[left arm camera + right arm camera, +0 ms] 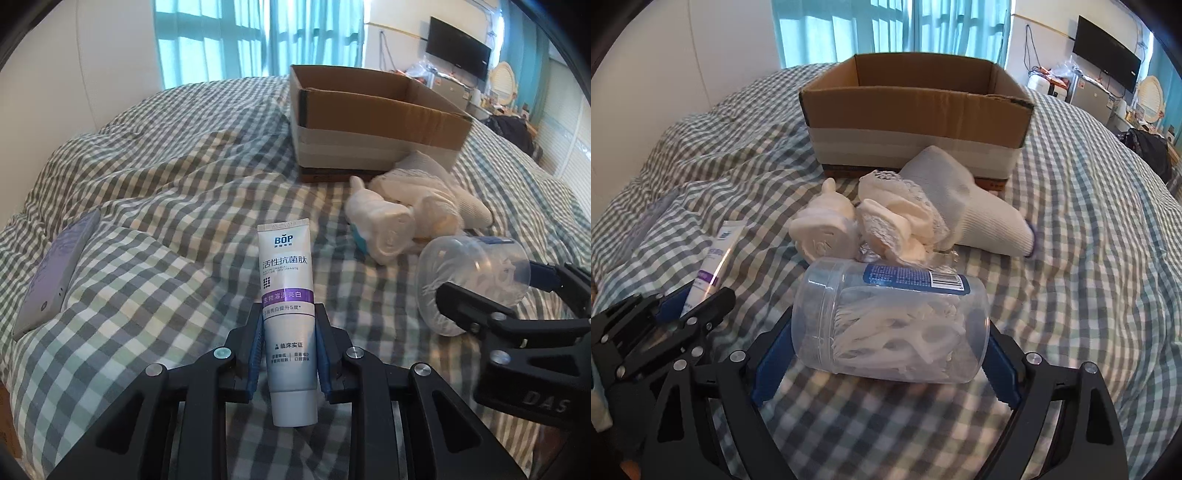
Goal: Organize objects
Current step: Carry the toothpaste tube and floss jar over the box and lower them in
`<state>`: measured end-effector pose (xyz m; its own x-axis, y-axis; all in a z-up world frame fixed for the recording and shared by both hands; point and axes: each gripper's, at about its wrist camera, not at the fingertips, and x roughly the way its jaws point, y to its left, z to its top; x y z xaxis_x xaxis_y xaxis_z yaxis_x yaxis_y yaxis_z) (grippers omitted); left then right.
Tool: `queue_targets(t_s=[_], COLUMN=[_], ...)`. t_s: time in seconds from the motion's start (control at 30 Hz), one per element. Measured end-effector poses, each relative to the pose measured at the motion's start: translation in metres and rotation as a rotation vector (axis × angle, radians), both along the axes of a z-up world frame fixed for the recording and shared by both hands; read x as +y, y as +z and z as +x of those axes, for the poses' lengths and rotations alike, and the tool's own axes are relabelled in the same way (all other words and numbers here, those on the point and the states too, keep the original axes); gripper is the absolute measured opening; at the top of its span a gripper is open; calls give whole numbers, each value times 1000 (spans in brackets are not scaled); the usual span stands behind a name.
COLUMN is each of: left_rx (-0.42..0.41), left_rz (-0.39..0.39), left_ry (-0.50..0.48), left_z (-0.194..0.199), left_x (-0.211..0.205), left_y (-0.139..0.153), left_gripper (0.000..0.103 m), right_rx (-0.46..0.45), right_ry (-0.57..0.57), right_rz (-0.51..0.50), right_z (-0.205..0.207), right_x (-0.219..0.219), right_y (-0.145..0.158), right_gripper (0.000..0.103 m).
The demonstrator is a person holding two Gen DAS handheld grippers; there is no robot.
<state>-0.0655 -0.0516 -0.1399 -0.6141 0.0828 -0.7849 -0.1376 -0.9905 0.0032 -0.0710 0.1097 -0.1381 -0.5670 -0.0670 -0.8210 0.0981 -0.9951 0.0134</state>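
Note:
My left gripper (288, 308) is shut on a white and purple toothpaste tube (286, 273), which stands upright between the blue pads over the checked bedcover (166, 192). A clear plastic jar (894, 317) of white floss picks lies on its side on the bedcover. My right gripper (888, 325) straddles the jar end to end. Its blue pads sit close to the lid and the base, and I see no squeeze. In the left wrist view the jar (469, 269) and right gripper (491, 280) are at the right. An open cardboard box (916, 110) stands beyond.
A small white bottle (823, 229), lacy white socks (897, 218) and a white knit glove (960, 199) lie between the jar and the box. A flat grey-purple device (55, 269) rests on the cover at far left. Furniture and a wall screen (458, 48) stand behind.

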Motion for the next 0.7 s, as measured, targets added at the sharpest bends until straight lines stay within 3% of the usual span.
queue_targets(t_s=[0.4, 0.7], left_rx=[23, 51], left_rz=[-12, 40], left_ry=[-97, -141], left_z=[22, 30], left_x=[40, 57], left_y=[23, 52], left_gripper=[25, 25], right_rx=[52, 116], right_ry=[3, -3], right_rz=[4, -24], right_z=[44, 62], right_x=[42, 64], right_y=[25, 58], right_gripper=[89, 89])
